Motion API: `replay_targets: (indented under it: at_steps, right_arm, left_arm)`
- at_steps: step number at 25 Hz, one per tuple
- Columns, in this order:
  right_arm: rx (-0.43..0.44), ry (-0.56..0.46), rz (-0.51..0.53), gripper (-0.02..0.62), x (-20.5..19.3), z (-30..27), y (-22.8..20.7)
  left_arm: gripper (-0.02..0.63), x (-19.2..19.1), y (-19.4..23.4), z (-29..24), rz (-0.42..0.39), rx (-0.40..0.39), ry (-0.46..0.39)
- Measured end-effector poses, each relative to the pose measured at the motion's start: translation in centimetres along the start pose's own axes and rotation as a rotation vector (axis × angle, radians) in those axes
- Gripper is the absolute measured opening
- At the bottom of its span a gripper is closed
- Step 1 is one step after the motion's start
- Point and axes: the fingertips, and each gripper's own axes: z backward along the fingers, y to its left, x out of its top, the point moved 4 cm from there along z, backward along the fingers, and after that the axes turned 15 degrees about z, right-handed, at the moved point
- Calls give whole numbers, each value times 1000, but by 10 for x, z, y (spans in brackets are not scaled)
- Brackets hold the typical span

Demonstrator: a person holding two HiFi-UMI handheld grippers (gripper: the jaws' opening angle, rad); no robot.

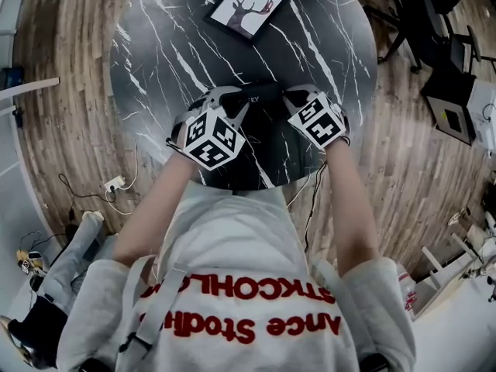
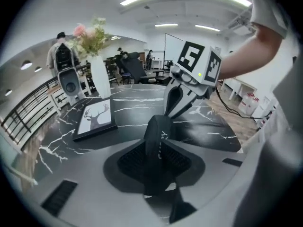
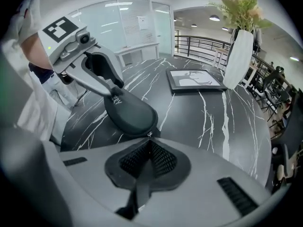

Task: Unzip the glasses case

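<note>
Left tool [image 2: 159, 143] clamps glasses case [image 3: 131, 112] lettered "ERY", right tool [image 3: 149, 143] pinches zipper pull [image 3: 149, 134].

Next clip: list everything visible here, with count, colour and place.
Oval zipped glasses case: one, black, at the table's near edge, between the grippers.
Small zip pull: one, silvery, at the case's end.
Framed deer picture: one, black frame, lying flat on the table.
Tall vase of flowers: one, white, beyond the picture.
Round marble-patterned table: one, black with white veins.
Left gripper: grey, clamped on the case's other end.
Right gripper: grey, seemingly pinching the zip pull.
</note>
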Motion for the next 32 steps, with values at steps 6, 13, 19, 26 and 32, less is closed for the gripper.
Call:
replay_targets:
  at_steps: [6, 13, 19, 26, 32]
  right_arm:
    - [14, -19, -28, 15, 3, 10, 1]
    - [41, -11, 37, 15, 14, 17, 8]
    - [100, 58, 146, 15, 9, 11, 4]
    - [309, 121, 136, 15, 3, -18, 0]
    - [315, 121, 152, 15, 13, -29, -8]
  left_arm:
    - [376, 11, -6, -13, 49, -161, 35]
    - [325, 1, -4, -37, -88, -139, 141]
    - [296, 2, -5, -35, -15, -318, 202]
    - [282, -3, -3, -37, 21, -423, 216]
    - [278, -3, 13, -36, 155, -515, 183]
